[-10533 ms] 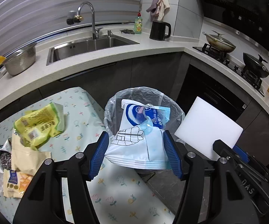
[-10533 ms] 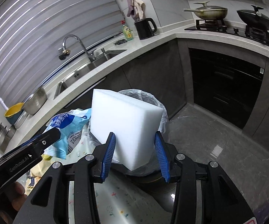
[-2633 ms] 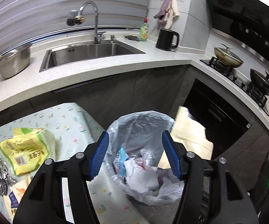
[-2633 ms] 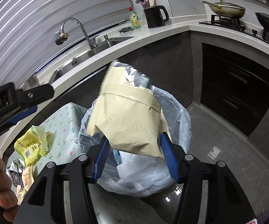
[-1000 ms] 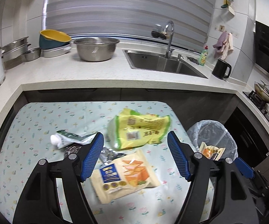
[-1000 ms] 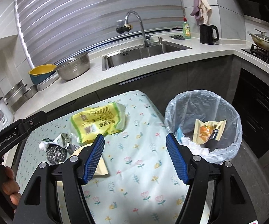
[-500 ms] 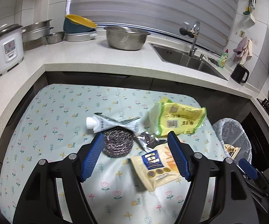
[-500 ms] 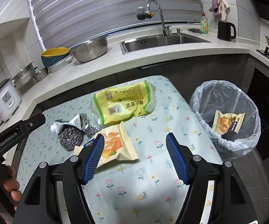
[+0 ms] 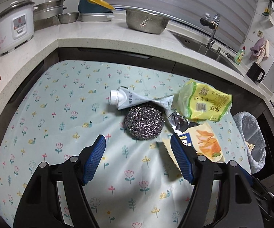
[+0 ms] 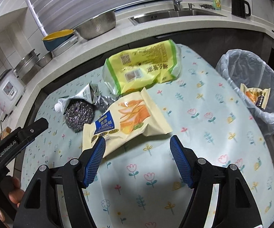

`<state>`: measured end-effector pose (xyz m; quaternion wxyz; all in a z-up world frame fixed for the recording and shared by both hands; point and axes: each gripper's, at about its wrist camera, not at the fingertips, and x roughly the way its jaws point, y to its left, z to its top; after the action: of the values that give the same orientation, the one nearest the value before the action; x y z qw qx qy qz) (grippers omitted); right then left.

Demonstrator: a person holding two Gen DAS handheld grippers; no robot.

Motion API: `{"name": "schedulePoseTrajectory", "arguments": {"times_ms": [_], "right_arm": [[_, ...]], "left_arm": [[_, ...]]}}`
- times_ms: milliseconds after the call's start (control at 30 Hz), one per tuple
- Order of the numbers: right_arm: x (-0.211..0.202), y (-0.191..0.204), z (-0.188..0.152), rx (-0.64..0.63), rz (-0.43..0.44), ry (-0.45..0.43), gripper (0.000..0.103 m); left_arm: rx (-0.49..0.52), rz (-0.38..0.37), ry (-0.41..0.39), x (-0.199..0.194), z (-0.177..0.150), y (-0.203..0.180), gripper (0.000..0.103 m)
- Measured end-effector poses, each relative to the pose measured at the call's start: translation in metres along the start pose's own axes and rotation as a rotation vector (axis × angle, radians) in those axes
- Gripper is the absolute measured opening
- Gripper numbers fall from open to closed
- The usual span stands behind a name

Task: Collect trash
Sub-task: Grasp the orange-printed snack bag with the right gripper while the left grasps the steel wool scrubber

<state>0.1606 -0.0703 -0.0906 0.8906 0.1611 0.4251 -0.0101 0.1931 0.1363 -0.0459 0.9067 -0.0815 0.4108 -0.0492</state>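
Your left gripper and right gripper hover over the table, jaws spread and empty. Scourer, tube, yellow bag and cream packet cluster toward its far right corner. The bin stands just off the right edge.

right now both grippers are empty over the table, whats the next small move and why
Probably ease the left gripper forward and down onto the steel scourer. Its jaws are open and empty, and the scourer lies just ahead between them on the tablecloth. The right gripper, also open, faces the cream snack bag.
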Motion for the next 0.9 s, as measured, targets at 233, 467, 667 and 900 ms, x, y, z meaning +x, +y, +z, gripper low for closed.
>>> {"name": "schedulePoseTrajectory", "arguments": {"times_ms": [233, 467, 667, 900], "right_arm": [[0.025, 0.003, 0.000, 0.049, 0.054, 0.051, 0.068], [0.046, -0.002, 0.010, 0.122, 0.088, 0.072, 0.068], [0.062, -0.010, 0.017, 0.175, 0.093, 0.094, 0.060], [0.065, -0.014, 0.023, 0.175, 0.111, 0.095, 0.028]], "left_arm": [[0.003, 0.012, 0.031, 0.016, -0.006, 0.007, 0.067], [-0.006, 0.009, 0.052, 0.031, -0.002, 0.014, 0.069], [-0.009, -0.007, 0.055, 0.041, 0.005, 0.010, 0.077], [0.002, -0.016, 0.063, 0.057, 0.014, -0.004, 0.079]]}}
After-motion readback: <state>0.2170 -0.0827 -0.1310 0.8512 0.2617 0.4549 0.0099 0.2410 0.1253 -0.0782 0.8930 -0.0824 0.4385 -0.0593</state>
